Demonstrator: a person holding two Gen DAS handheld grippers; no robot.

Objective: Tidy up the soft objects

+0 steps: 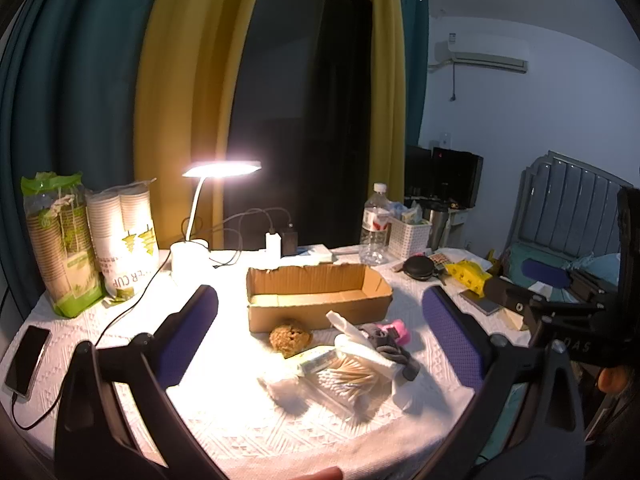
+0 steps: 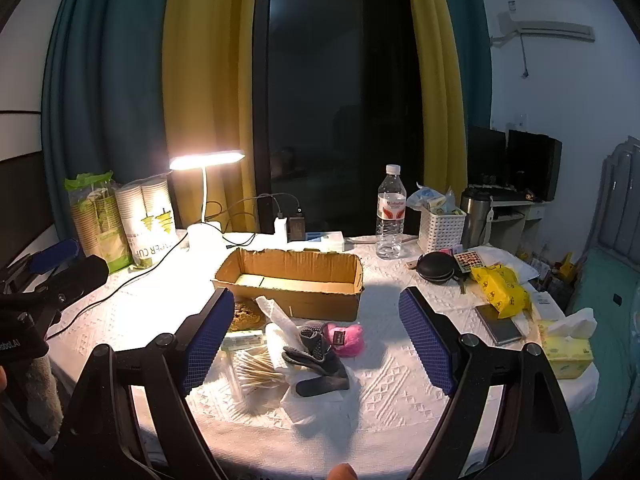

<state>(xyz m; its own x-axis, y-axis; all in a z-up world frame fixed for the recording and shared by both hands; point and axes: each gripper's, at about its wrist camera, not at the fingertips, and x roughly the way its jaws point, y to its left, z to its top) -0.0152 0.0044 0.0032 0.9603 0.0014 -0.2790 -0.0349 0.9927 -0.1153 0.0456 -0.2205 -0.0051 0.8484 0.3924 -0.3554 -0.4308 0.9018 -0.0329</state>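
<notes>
Both claws hover above the near table edge, nothing in either. Left gripper jaws spread wide; right gripper same, wide apart, empty. Between them on the white tablecloth, the soft pile: clear pack of cotton swabs nearest on the left, crumpled white tissue under it, dark grey sock draped on top, pink soft item touching the sock's far right side. Brown sponge just beyond on the left, close to the box front. Cardboard box behind the pile, open top. Far left: lit desk lamp, paper cup sleeves. Far right: water bottle, white basket.
</notes>
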